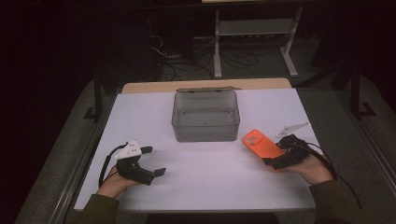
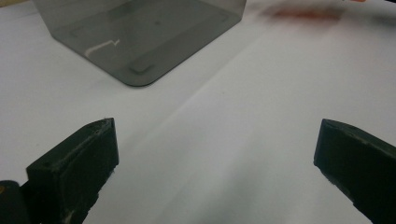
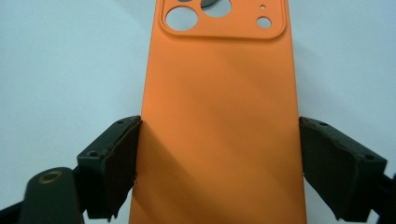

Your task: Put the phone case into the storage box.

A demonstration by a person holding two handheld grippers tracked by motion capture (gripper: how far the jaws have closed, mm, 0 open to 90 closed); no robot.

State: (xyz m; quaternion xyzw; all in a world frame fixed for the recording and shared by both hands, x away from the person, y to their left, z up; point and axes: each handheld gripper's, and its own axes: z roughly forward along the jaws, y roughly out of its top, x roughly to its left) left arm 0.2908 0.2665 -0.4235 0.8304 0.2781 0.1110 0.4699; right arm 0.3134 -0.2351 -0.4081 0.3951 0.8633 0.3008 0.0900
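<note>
A person sits at a table covered in white, holding a two-jaw gripper in each hand. In the middle of the table, toward the far side, stands a smoky translucent plastic box (image 1: 205, 116) with its lid tipped back, so the inside is free to receive something.

The right gripper (image 1: 275, 156) is closed on an orange phone case (image 1: 261, 143), its jaws pressing the two long edges near the bottom end. The right gripper view shows the case (image 3: 219, 121) back side up, camera cut-outs pointing away from the hand. Holding it by the sides likely keeps it flat and steady. It lies low over the table just right of the box; whether it touches the surface cannot be told.

The left gripper (image 1: 152, 161) rests near the table's front left, jaws spread wide and holding nothing (seemingly just waiting). Its own view looks past its jaws across bare white cloth to a corner of the box (image 2: 140, 42).

The open box suggests the case is meant to go inside.
</note>
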